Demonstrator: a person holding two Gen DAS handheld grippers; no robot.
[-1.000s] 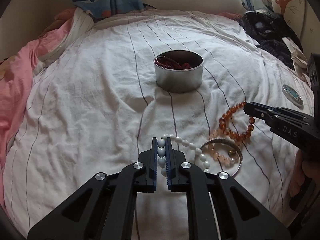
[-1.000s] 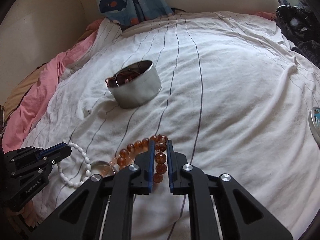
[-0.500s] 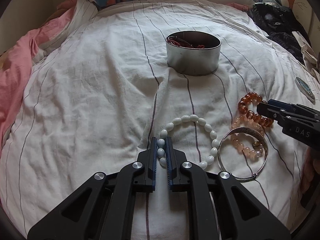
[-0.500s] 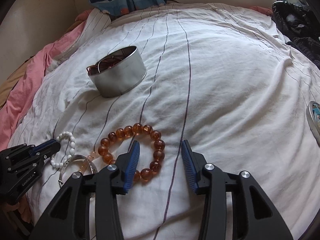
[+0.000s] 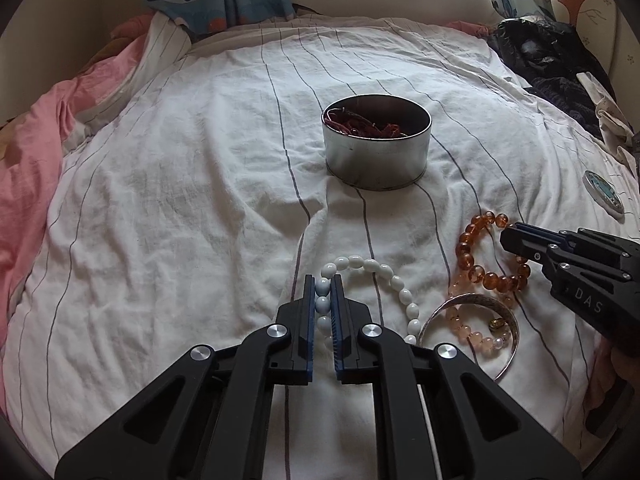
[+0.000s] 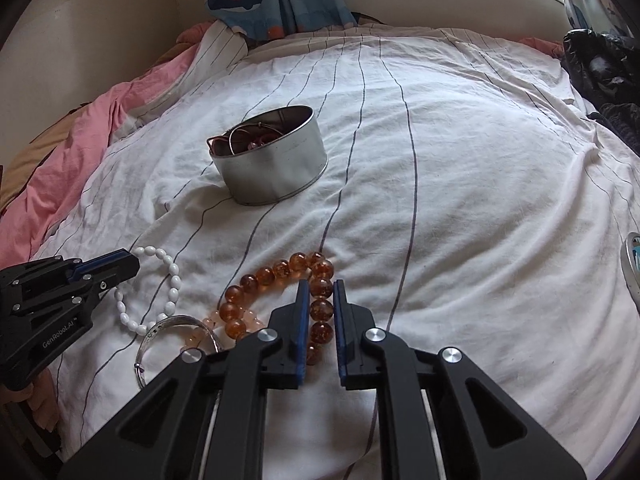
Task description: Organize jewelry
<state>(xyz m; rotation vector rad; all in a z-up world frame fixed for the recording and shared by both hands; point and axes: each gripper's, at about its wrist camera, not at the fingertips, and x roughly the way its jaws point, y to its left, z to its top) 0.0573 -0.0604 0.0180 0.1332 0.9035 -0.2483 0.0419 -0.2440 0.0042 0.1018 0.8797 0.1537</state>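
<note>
Left wrist view: left gripper (image 5: 323,294) clenched on white bead bracelet (image 5: 384,276), which lies on striped white sheet (image 5: 180,200). Silver bangle (image 5: 508,320) just right, pale pink beads inside. Round metal tin (image 5: 376,156) beyond, red jewelry in it.

Right wrist view: right gripper (image 6: 321,296) closing, pads pressing amber bead bracelet (image 6: 276,276) on sheet. Tin (image 6: 276,164) farther left.
</note>
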